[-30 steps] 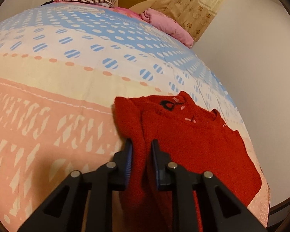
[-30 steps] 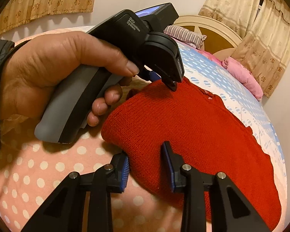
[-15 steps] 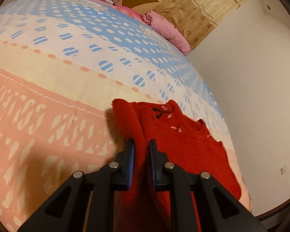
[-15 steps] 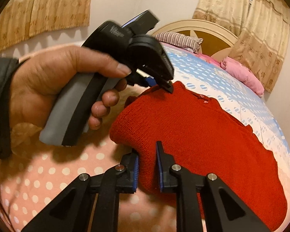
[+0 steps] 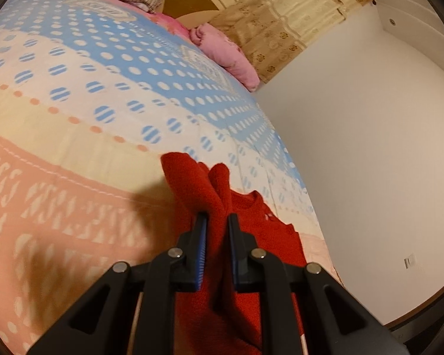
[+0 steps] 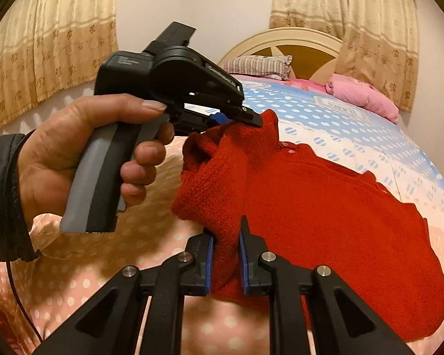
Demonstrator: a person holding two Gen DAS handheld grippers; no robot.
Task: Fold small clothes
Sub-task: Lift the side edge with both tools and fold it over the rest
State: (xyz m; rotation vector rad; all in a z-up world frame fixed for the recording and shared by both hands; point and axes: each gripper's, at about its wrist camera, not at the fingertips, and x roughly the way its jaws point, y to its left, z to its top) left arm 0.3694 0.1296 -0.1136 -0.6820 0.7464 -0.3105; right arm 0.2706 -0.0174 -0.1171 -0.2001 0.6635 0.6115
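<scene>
In the right wrist view, at the bottom centre of the frame, the right tongs (image 6: 225, 254) are pressing their blue pads on a bunched edge of the red knitted sweater (image 6: 325, 207), with the jaws nearly closed and only the fold of knit between them. The sweater is lying on the bed (image 6: 74, 281), spreading from the centre to the lower right of the frame, and its left edge is hanging lifted off the cover. Just above this, in the left middle of the frame, a hand (image 6: 59, 159) in a dark sleeve (image 6: 0, 201) is gripping the grey handle of the left tongs (image 6: 239, 118), which are biting the upper corner of the same sweater. In the left wrist view, at the bottom centre, the left tongs (image 5: 217, 248) are standing nearly closed on a raised ridge of the red sweater (image 5: 269, 230), and the cloth is rising above the fingertips. Behind it the bed cover (image 5: 74, 118) is running from pink through cream to blue with dots. Farther, in the upper part of both frames, a striped pillow (image 6: 257, 65), a pink pillow (image 6: 361, 94), the round headboard (image 6: 284, 38) and beige curtains (image 6: 44, 44) are showing against the white wall.
</scene>
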